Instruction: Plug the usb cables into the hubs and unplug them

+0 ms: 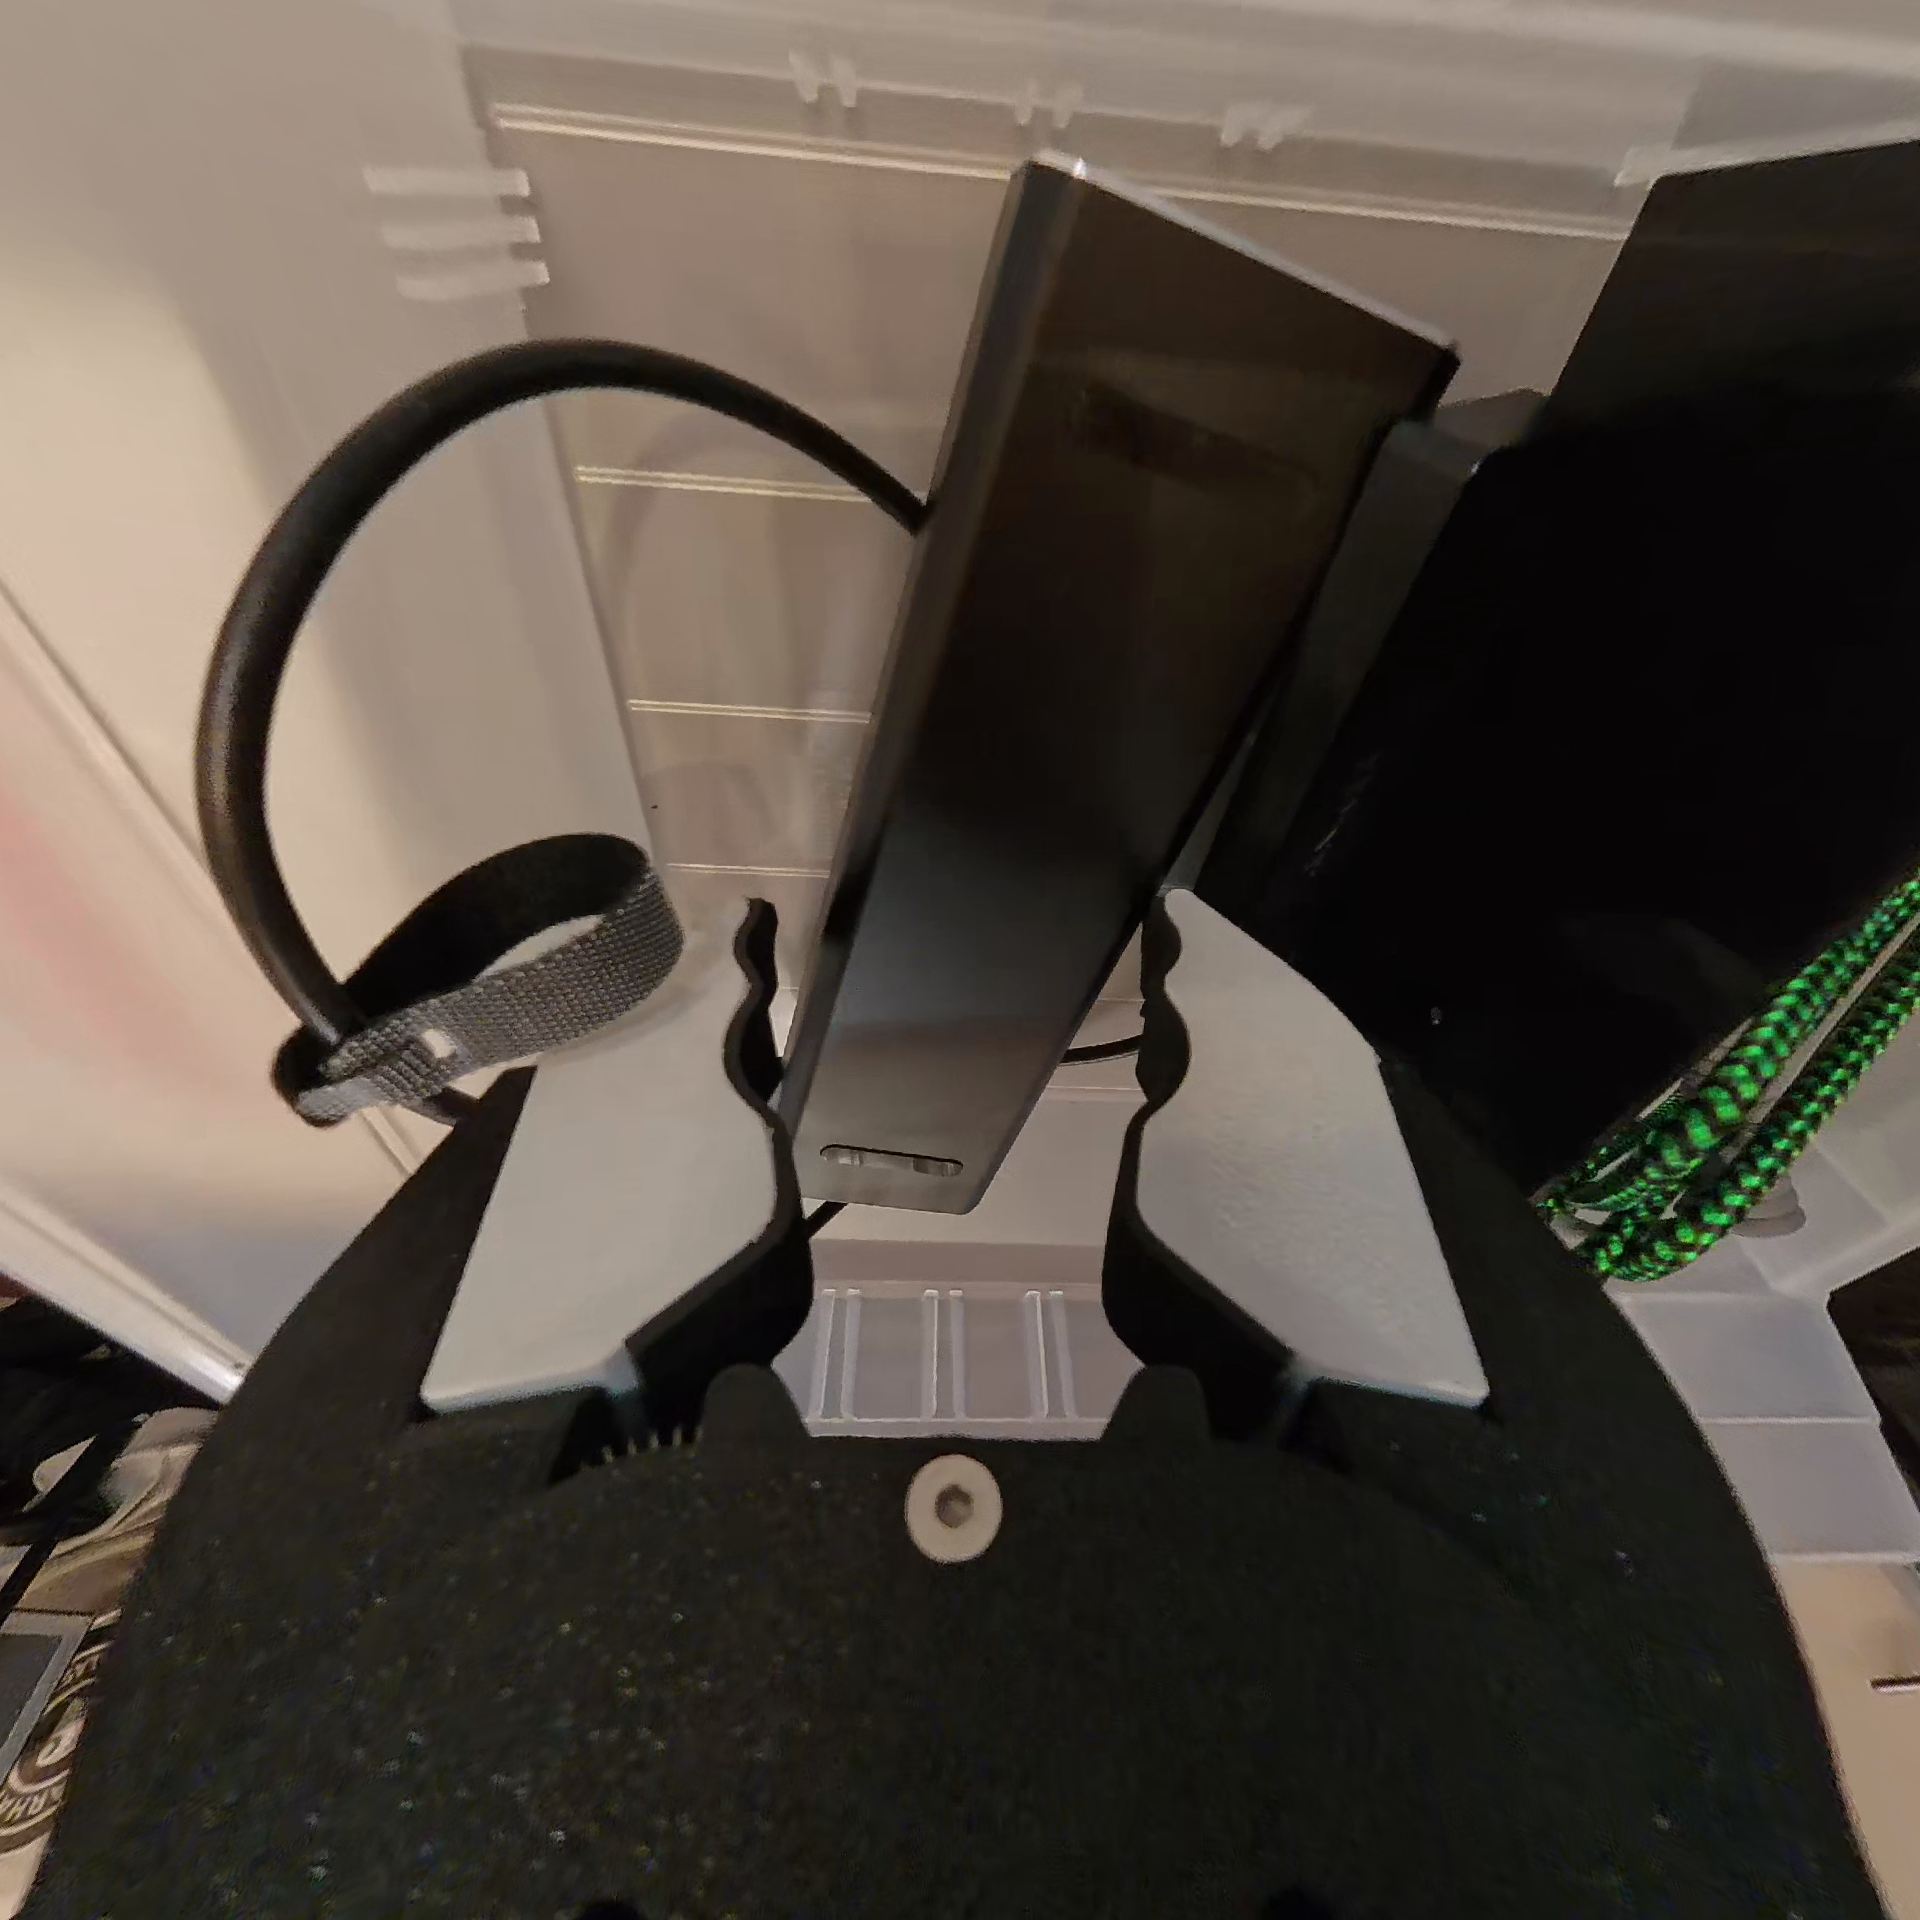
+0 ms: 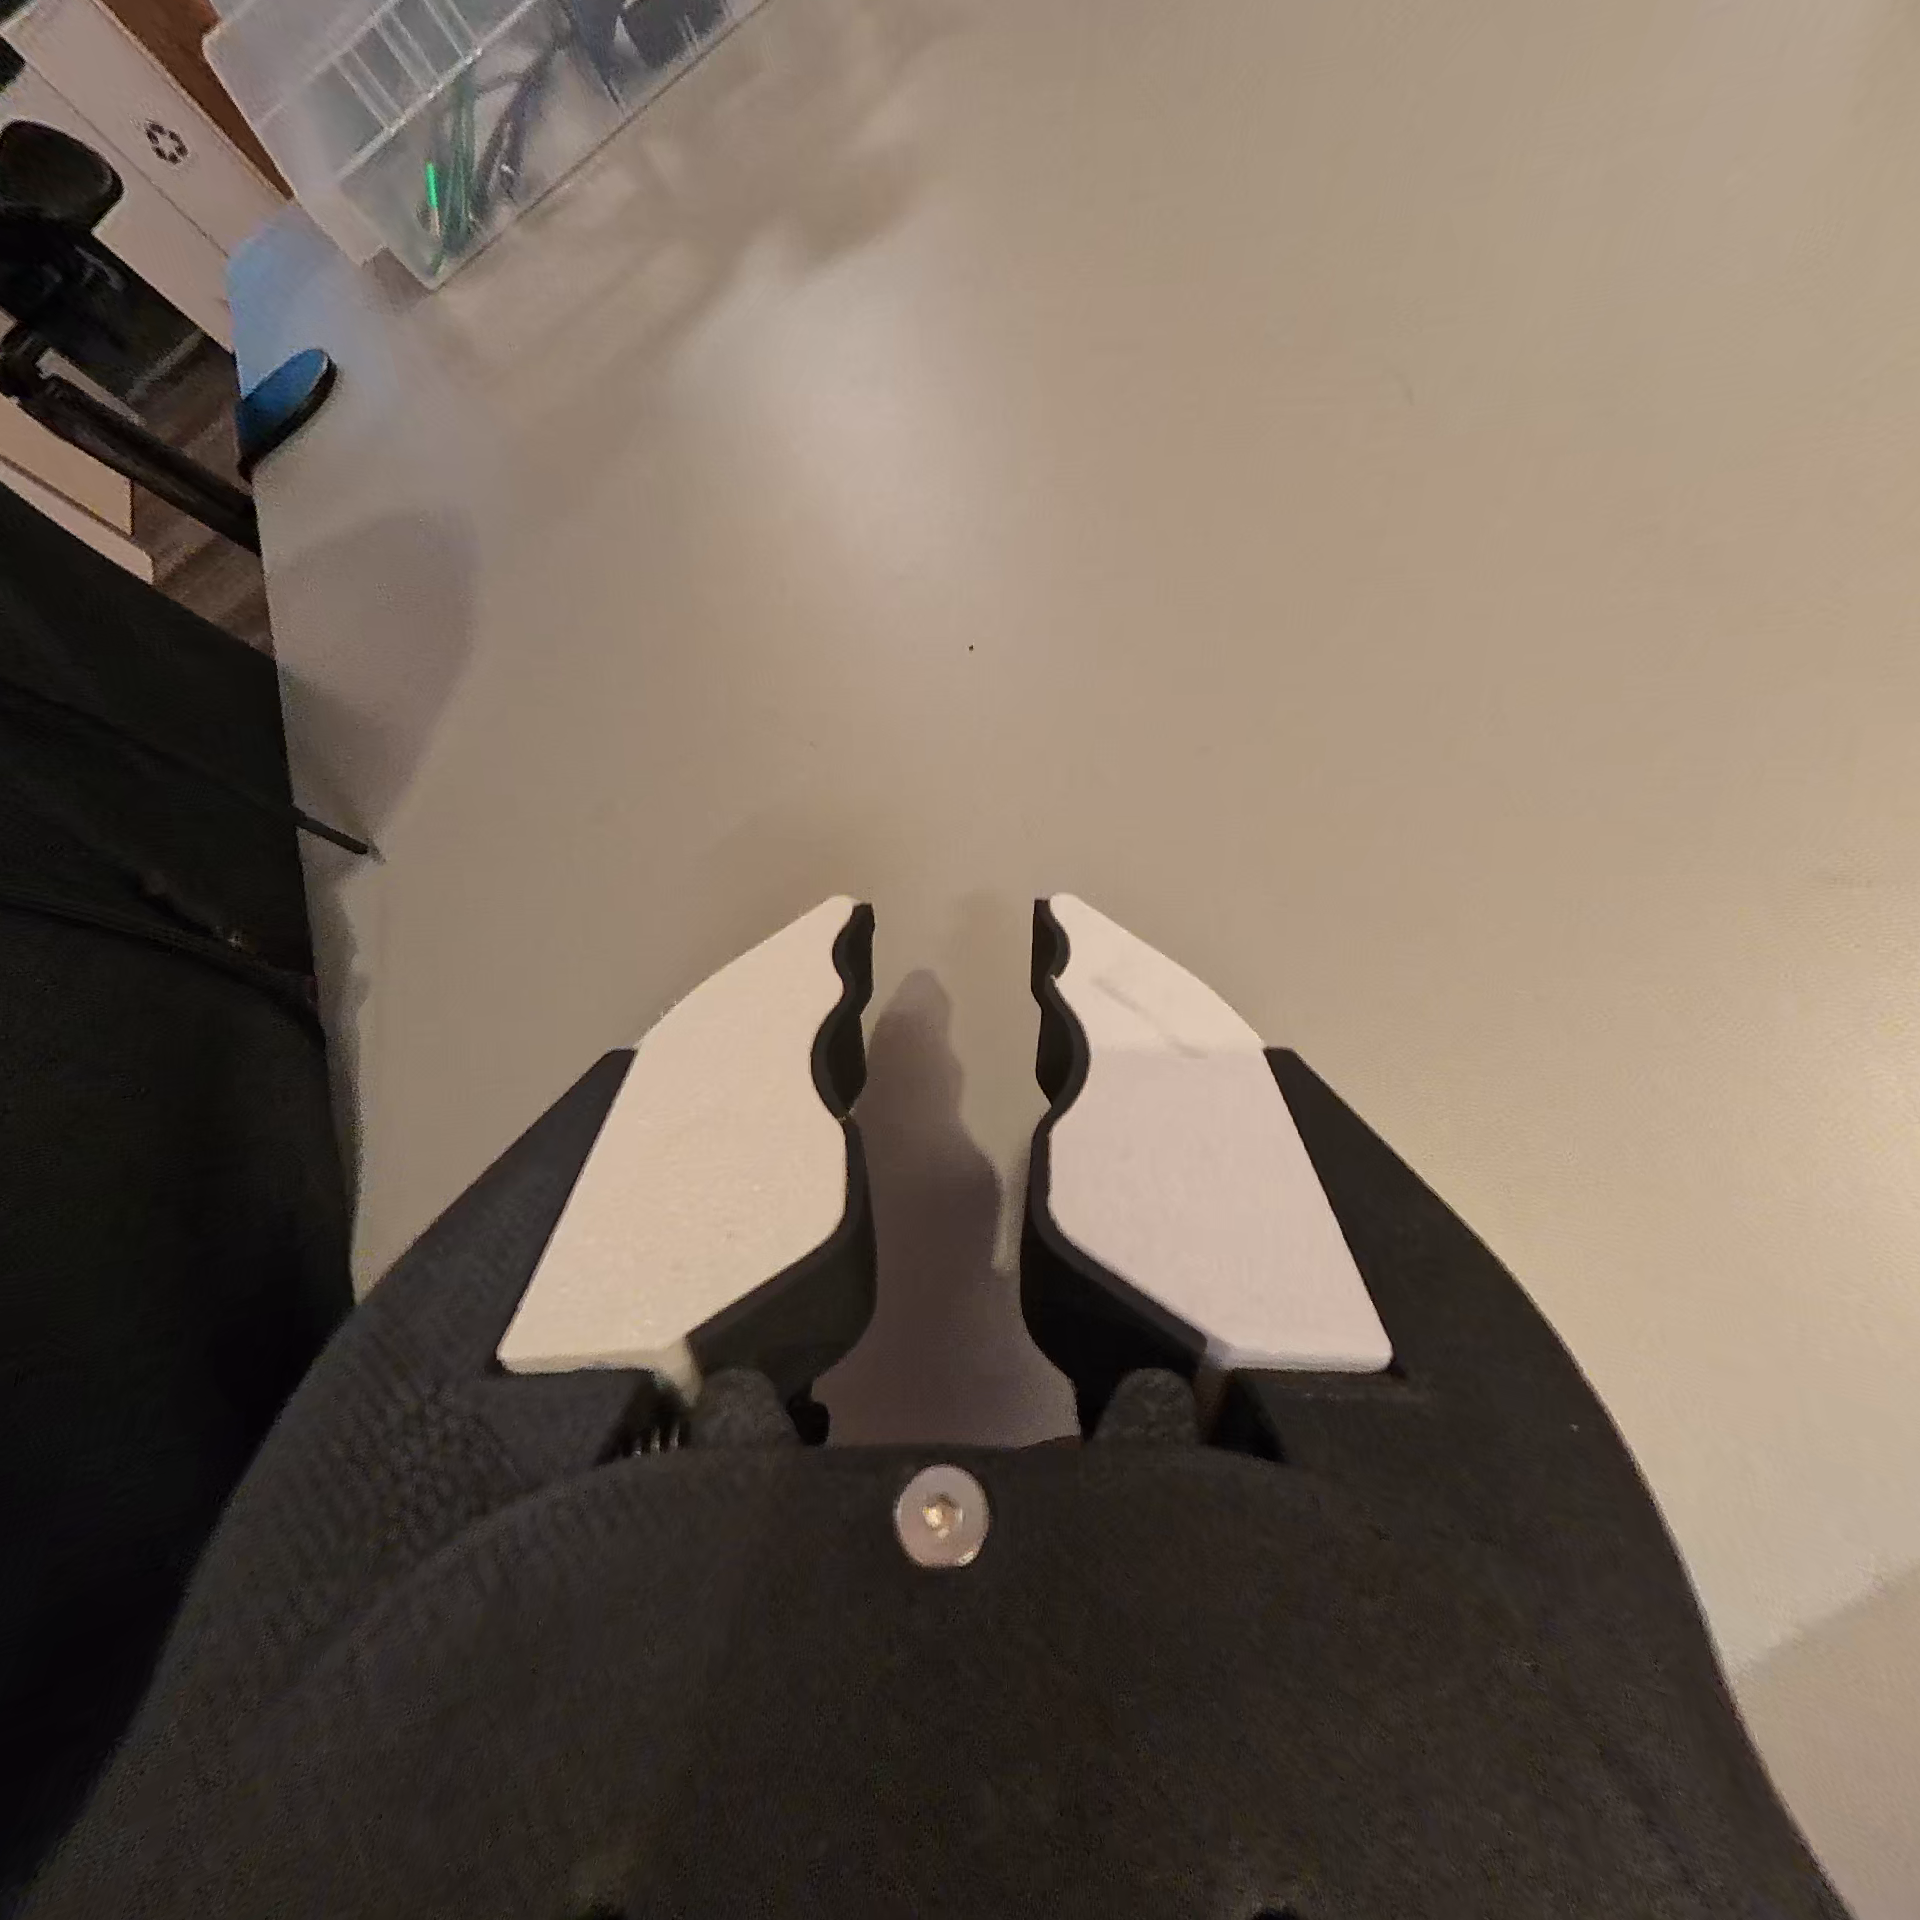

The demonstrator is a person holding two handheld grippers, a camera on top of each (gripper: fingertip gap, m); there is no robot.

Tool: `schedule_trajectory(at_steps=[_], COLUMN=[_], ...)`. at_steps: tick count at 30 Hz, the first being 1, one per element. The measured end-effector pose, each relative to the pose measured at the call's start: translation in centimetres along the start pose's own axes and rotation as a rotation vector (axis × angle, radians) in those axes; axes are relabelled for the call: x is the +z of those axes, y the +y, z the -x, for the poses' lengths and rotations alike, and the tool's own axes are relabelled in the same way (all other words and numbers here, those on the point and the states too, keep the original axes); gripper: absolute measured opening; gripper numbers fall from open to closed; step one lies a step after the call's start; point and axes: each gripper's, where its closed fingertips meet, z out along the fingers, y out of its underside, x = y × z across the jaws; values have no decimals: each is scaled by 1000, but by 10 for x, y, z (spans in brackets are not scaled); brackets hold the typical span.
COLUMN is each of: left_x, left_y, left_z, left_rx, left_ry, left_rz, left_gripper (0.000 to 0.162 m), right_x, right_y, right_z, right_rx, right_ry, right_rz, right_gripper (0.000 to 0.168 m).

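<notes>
Presently slim dark-grey metal hub (image 1: pixel 1081 665) straddled, ungripped, by parted left hand-held gripper (image 1: pixel 961 1029); fingers to be closed squarely before lifting. Right hand-held gripper (image 2: pixel 954 997) parted, empty, over beige surface (image 2: pixel 1351 520).

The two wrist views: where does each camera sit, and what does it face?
Left wrist view: on the left gripper, facing a dark hub between its fingers, over a clear plastic box.
Right wrist view: on the right gripper, open, facing the bare table; dark clothing at left.
Shared: the plastic box, far off in the right view.
</notes>
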Motion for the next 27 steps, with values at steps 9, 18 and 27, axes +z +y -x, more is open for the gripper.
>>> schedule_trajectory(at_steps=[9, 18, 27], left_x=[7, 12, -11], left_y=[-1, 0, 2], left_z=[-3, -2, -3], left_rx=[5, 38, -55], left_ry=[14, 30, -75], left_rz=[-49, -20, -122], left_gripper=[62, 63, 61], right_x=[8, 6, 0], right_y=[8, 9, 9], right_z=[7, 7, 7], right_rx=[-20, -11, 0], right_ry=[-16, -6, -28], right_rz=[15, -50, -67], right_gripper=[28, 28, 26])
